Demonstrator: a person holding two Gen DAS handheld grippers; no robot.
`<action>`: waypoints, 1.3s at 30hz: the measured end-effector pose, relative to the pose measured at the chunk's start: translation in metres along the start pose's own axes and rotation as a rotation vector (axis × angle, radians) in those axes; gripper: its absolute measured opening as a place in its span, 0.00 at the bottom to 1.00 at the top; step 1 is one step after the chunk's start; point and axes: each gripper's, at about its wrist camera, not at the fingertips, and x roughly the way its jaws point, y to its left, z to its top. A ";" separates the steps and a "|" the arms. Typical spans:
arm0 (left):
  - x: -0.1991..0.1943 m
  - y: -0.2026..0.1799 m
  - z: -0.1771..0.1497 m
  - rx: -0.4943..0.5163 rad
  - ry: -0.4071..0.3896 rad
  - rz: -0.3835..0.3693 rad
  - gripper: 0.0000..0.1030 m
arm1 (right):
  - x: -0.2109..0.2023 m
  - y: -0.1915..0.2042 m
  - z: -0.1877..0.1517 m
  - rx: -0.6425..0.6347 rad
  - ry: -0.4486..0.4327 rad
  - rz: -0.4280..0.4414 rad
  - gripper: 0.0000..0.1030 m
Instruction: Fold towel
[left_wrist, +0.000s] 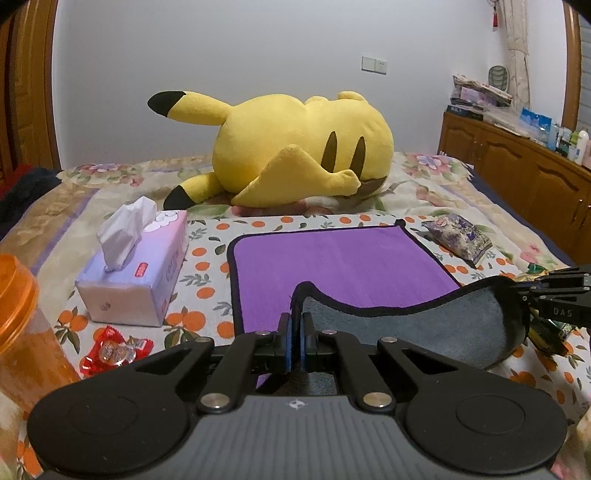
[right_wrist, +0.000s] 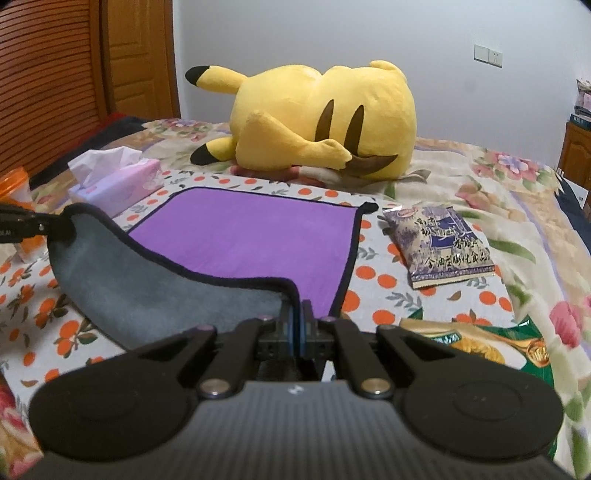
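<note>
A purple towel (left_wrist: 332, 262) with a grey underside and black trim lies on the bed; it also shows in the right wrist view (right_wrist: 243, 240). Its near edge is lifted, showing the grey side (left_wrist: 424, 328). My left gripper (left_wrist: 296, 325) is shut on the near left corner. My right gripper (right_wrist: 297, 314) is shut on the near right corner; it shows at the right edge of the left wrist view (left_wrist: 524, 295). The left gripper shows at the left edge of the right wrist view (right_wrist: 55, 225). The far half of the towel lies flat.
A yellow plush toy (left_wrist: 295, 147) lies behind the towel. A tissue box (left_wrist: 136, 266), an orange cup (left_wrist: 22, 332) and a red wrapper (left_wrist: 114, 349) are at the left. A snack packet (right_wrist: 439, 243) and a green bag (right_wrist: 480, 339) are at the right. A wooden cabinet (left_wrist: 517, 166) stands beside the bed.
</note>
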 end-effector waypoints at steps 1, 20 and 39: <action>0.001 0.001 0.001 -0.001 -0.001 0.000 0.05 | 0.001 0.000 0.000 -0.001 -0.003 -0.002 0.03; 0.016 -0.002 0.028 0.012 -0.040 0.001 0.05 | 0.019 -0.008 0.024 -0.035 -0.059 -0.022 0.03; 0.023 0.004 0.060 0.001 -0.090 0.032 0.05 | 0.019 -0.004 0.058 -0.074 -0.148 -0.041 0.03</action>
